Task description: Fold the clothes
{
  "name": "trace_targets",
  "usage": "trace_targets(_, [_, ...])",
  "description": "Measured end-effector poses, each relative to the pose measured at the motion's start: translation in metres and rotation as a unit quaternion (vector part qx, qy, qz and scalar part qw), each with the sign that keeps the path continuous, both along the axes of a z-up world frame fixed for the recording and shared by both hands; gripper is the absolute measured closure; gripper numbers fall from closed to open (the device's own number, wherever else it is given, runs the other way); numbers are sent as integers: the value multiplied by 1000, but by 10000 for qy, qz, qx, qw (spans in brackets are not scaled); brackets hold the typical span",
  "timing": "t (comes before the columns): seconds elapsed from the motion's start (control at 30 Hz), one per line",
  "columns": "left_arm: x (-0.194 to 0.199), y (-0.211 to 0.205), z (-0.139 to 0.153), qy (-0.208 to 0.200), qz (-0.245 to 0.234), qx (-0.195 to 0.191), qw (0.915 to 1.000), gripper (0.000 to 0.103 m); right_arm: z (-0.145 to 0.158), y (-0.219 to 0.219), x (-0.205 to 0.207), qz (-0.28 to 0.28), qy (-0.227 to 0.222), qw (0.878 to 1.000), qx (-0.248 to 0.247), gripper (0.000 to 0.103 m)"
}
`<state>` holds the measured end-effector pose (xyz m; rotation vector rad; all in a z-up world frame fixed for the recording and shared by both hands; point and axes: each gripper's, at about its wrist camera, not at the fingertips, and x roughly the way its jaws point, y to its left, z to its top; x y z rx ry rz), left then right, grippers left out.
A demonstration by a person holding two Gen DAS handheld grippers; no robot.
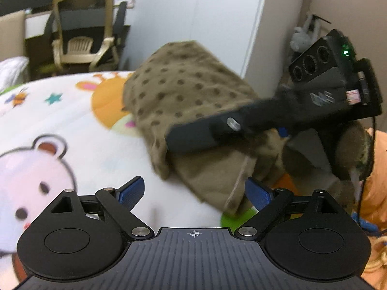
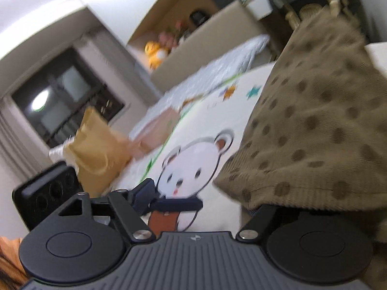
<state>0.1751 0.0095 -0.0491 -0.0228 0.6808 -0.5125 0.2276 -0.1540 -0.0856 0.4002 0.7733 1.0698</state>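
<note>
One brown dotted garment [image 1: 183, 91] hangs raised over the cartoon-print bed [image 1: 72, 125], draped over the right gripper [image 1: 183, 137]; its jaws are covered, so their state cannot be told. Left gripper [image 1: 193, 193] is spread beside the lower hem. Soft, light knit, likely to sag: best pinched at hem corners.
</note>
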Motion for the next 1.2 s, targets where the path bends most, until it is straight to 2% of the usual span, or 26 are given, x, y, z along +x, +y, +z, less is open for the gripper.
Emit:
trace_targets(0.07, [-2, 3, -2, 35, 29, -29, 10000, 8, 1, 9, -7, 395, -11, 9992, -28, 26])
trace_targets(0.17, [-4, 8, -4, 87, 72, -73, 9999, 8, 14, 11, -33, 1013, -281, 9944, 142, 26])
trace_targets(0.27, [-6, 9, -4, 90, 111, -102, 9998, 8, 30, 1, -57, 1150, -707, 9907, 165, 23])
trace_targets(0.37, [-4, 4, 0, -74, 269, -65, 9996, 8, 44, -19, -66, 699, -1069, 9918, -88, 20])
trace_targets(0.43, [-1, 0, 4, -242, 435, 26, 9988, 8, 51, -31, -57, 39, -1327, 9898, -515, 20])
trace_targets(0.5, [5, -4, 7, -418, 592, 165, 9972, 8, 58, -41, -45, -719, -1579, 9796, -1012, 20])
trace_targets(0.57, [13, -8, 7, -524, 649, 217, 9963, 8, 64, -51, -32, -1471, -1818, 9607, -1499, 20])
trace_targets(0.6, [17, -9, 6, -524, 658, 208, 9962, 9, 64, -56, -22, -1722, -1823, 9548, -1598, 20])
trace_targets(0.7, [28, -10, 3, -514, 655, 182, 9964, 19, 53, -67, 18, -2156, -1550, 9519, -1527, 20])
trace_targets(0.77, [35, -13, 1, -536, 657, 207, 9962, 24, 41, -70, 45, -2168, -1189, 9596, -1339, 20])
trace_targets(0.8, [39, -14, -1, -553, 657, 230, 9960, 31, 33, -70, 58, -2066, -970, 9660, -1215, 20])
trace_targets(0.87, [47, -19, -1, -590, 561, 275, 9963, 48, 18, -65, 70, -1741, -625, 9782, -940, 28])
trace_targets(0.9, [50, -22, -1, -612, 483, 309, 9965, 62, 11, -62, 75, -1576, -470, 9832, -799, 49])
trace_targets(0.93, [54, -27, 1, -648, 406, 373, 9964, 67, 5, -60, 77, -1454, -375, 9865, -648, 63])
trace_targets(1.03, [65, -45, 18, -826, 186, 461, 9953, 69, 9, -70, 67, -1510, -533, 9863, -389, 75])
trace_targets(1.2, [59, -87, 51, -1439, -506, 307, 9878, 69, 35, -131, 37, -2119, -913, 9728, -196, 77])
